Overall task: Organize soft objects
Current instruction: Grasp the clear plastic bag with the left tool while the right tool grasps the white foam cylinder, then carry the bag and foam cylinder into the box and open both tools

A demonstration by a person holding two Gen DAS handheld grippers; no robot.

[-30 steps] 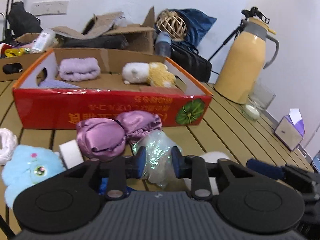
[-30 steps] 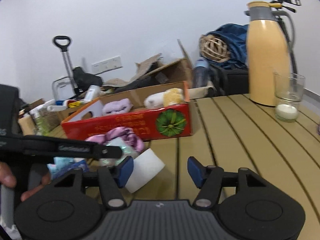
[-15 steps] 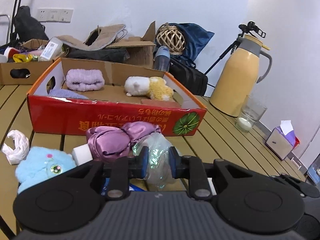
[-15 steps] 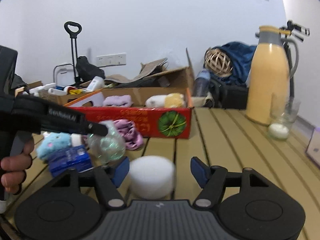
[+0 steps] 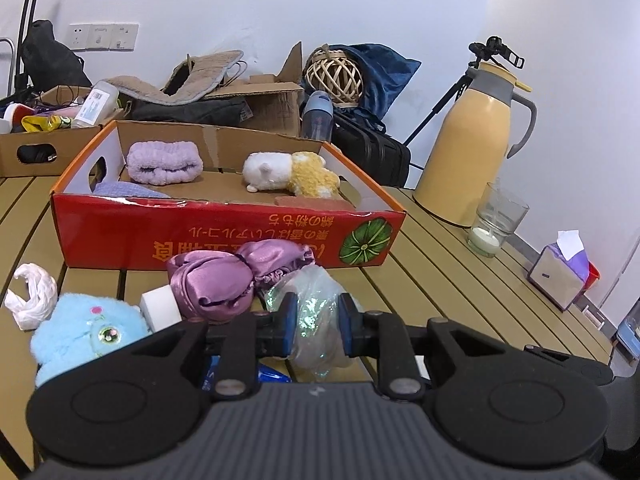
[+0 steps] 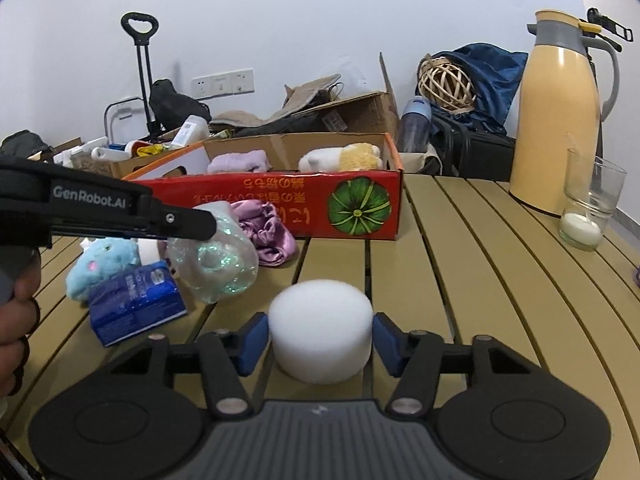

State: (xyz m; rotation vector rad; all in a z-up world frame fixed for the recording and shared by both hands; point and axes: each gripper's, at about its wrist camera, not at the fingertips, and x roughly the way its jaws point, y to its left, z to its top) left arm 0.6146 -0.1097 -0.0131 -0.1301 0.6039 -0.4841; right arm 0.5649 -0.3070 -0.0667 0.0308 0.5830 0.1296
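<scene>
My left gripper (image 5: pixel 317 320) is shut on a clear glittery squishy bag (image 5: pixel 316 312), held just above the table; it also shows in the right wrist view (image 6: pixel 216 260). My right gripper (image 6: pixel 319 344) is open, its pads on either side of a white foam cylinder (image 6: pixel 320 330) standing on the slatted table. The red cardboard box (image 5: pixel 224 232) holds a lilac fuzzy roll (image 5: pixel 164 162) and a white-and-yellow plush (image 5: pixel 292 176). A purple satin bonnet (image 5: pixel 232 280), a blue plush (image 5: pixel 80 340) and a white foam block (image 5: pixel 160 312) lie in front of the box.
A blue tissue pack (image 6: pixel 136 304) lies left of the foam cylinder. A white plastic bag (image 5: pixel 32 300) lies at far left. A yellow thermos (image 5: pixel 476 148), a glass candle (image 5: pixel 496 220) and a tissue box (image 5: pixel 560 276) stand on the right. Cluttered boxes stand behind.
My left gripper has closed on the glittery bag and lifted it slightly. My right gripper has moved up to the foam cylinder, which now sits between its open fingers.
</scene>
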